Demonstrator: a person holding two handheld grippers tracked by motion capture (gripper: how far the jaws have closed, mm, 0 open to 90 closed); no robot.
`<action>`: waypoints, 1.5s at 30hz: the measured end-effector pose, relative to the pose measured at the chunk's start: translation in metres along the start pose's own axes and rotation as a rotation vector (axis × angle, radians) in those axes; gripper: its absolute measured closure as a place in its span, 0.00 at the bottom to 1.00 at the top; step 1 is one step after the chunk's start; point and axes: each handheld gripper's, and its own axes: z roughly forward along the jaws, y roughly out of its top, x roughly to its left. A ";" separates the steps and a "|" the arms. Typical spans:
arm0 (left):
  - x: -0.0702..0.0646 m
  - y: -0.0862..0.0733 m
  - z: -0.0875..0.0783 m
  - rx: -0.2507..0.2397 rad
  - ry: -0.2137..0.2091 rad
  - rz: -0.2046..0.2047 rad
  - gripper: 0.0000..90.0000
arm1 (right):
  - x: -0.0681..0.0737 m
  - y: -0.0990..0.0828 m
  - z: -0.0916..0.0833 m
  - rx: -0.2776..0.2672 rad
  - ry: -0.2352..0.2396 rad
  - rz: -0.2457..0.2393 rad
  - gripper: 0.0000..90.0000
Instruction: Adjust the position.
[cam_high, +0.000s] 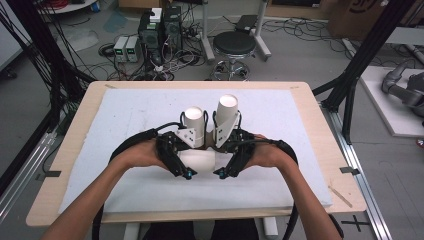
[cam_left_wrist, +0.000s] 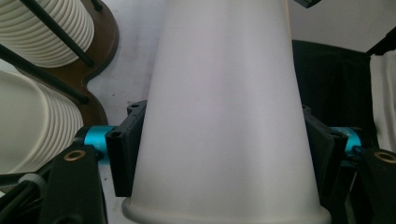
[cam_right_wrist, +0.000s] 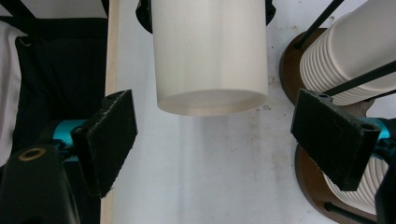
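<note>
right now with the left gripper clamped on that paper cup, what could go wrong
1. The left gripper squeezes the thin paper cup near its rim; more pressure could crush it.
2. The right gripper is open with the cup's base just ahead; closing off-centre could push the cup askew in the left grip.
3. The cup stacks on their wooden stand are close behind both hands; a swing could knock them.

cup stacks (cam_high: 194, 122) — 2 | loose cup (cam_high: 197, 162) — 1 | stool (cam_high: 234, 44) — 1
</note>
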 end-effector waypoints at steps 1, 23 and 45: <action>0.000 0.001 0.001 -0.001 -0.001 -0.004 0.32 | 0.001 0.001 0.000 0.019 -0.002 0.017 0.17; 0.000 0.014 0.013 0.120 0.022 0.028 0.33 | 0.000 0.004 0.016 0.128 0.002 0.007 0.17; 0.001 0.015 0.016 0.145 0.024 0.022 0.33 | 0.000 0.009 0.027 0.190 0.024 0.002 0.19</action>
